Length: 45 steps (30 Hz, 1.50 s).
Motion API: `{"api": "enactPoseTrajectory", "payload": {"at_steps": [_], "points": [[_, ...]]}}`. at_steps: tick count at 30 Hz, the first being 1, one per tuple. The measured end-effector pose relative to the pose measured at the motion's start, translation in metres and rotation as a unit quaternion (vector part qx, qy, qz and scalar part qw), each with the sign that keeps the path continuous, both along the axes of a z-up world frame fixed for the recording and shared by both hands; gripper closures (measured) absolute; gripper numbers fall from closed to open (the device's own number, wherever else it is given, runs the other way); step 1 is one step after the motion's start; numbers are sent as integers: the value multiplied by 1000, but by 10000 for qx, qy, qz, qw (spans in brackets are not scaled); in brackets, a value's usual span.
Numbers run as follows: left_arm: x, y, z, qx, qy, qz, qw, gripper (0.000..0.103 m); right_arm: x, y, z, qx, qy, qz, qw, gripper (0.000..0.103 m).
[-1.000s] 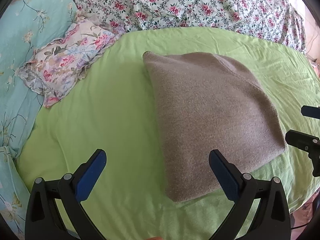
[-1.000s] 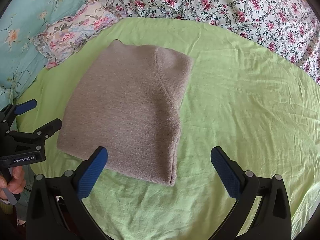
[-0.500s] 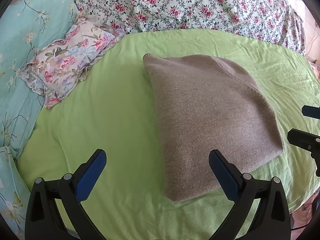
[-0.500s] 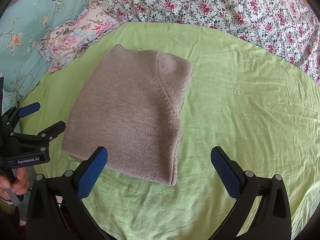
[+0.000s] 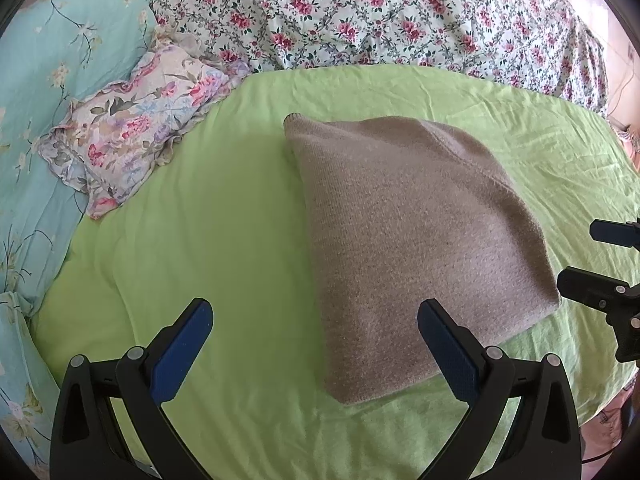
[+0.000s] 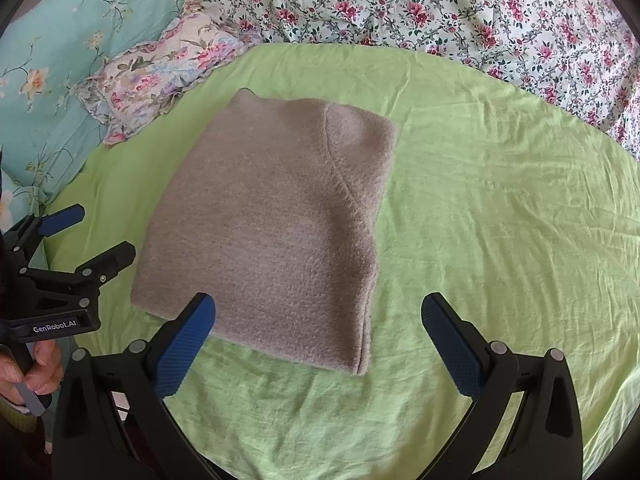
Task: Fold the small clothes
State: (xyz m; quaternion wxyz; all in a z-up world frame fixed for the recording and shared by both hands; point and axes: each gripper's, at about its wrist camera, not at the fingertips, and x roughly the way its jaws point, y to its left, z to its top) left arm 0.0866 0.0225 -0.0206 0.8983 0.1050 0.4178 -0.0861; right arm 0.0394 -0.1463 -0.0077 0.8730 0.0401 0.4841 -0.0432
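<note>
A grey-brown knitted garment (image 5: 412, 236) lies folded into a rough rectangle on the green sheet (image 5: 224, 248); it also shows in the right wrist view (image 6: 272, 232). My left gripper (image 5: 316, 344) is open and empty, held above the sheet near the garment's near left corner. It shows from the side in the right wrist view (image 6: 92, 232). My right gripper (image 6: 320, 340) is open and empty, above the garment's near right edge. It shows at the right edge of the left wrist view (image 5: 600, 256).
A floral frilled pillow (image 5: 136, 128) lies at the back left beside a turquoise quilt (image 5: 44, 80). A rose-patterned duvet (image 5: 380, 16) runs along the back. The green sheet (image 6: 500, 220) lies bare to the garment's right.
Both grippers have drawn back slightly from the garment, so it sits a little farther off in both views. The garment itself has not moved.
</note>
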Motion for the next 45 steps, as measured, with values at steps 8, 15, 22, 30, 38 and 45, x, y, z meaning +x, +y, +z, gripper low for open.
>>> {"api": "enactPoseTrajectory", "payload": {"at_steps": [8,15,22,30,38,45], "points": [[-3,1,5,-55,-61,-18,10000,0,0,1,4,51,-89,6,9999,0],[-5,1,6,-67,-79,-46,9999,0,0,0,5,57,-102,7,9999,0],[-6,3,7,-75,-102,-40,9999,0,1,2,8,95,-117,-15,9999,0],[-6,3,8,-85,-108,-25,9999,0,1,7,7,94,-114,-27,9999,0],[-6,3,10,-86,-97,-21,9999,0,1,7,7,97,-116,-30,9999,0],[-5,3,10,-101,-100,-7,9999,1,3,6,8,99,-123,-13,9999,0]]}}
